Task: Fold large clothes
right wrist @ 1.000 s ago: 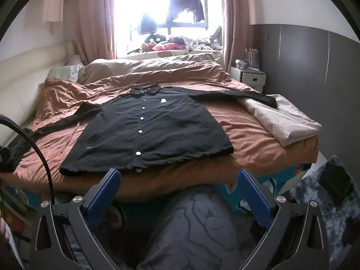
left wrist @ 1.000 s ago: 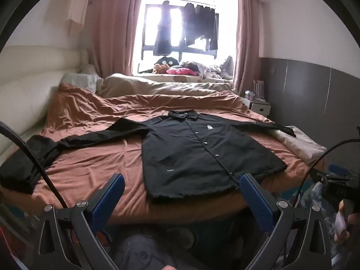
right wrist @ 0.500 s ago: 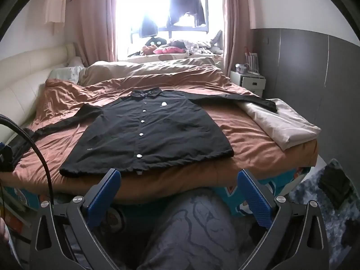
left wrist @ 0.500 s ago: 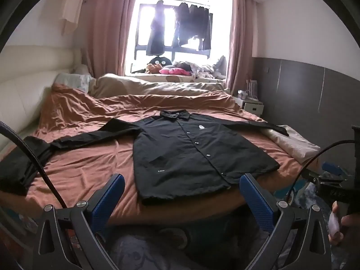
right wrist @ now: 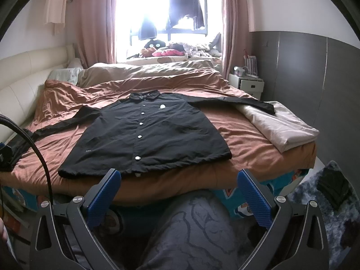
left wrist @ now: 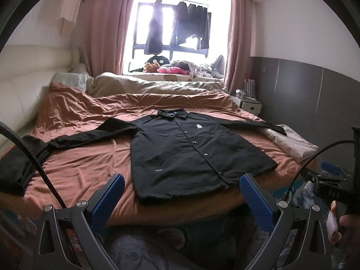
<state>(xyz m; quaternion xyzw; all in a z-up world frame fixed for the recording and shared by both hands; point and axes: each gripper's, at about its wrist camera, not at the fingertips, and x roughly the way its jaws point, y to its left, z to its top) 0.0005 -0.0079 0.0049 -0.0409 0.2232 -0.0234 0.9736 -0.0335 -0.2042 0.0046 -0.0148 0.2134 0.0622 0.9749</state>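
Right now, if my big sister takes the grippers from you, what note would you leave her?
Left hand-held gripper: open, holding nothing, short of the bed's edge.
Right hand-held gripper: open, holding nothing, also short of the bed.
The black shirt lies flat on the brown sheet, buttoned, front up, collar toward the window, hem at the near edge. Both sleeves are spread out: the left sleeve reaches toward the headboard side, the right sleeve's cuff rests on the folded beige blanket.
Done: shirt laid out. Left: all the folding, probably sleeves first.

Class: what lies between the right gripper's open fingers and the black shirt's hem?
In the right wrist view, only the bed's brown sheet edge lies between the right gripper and the black shirt.
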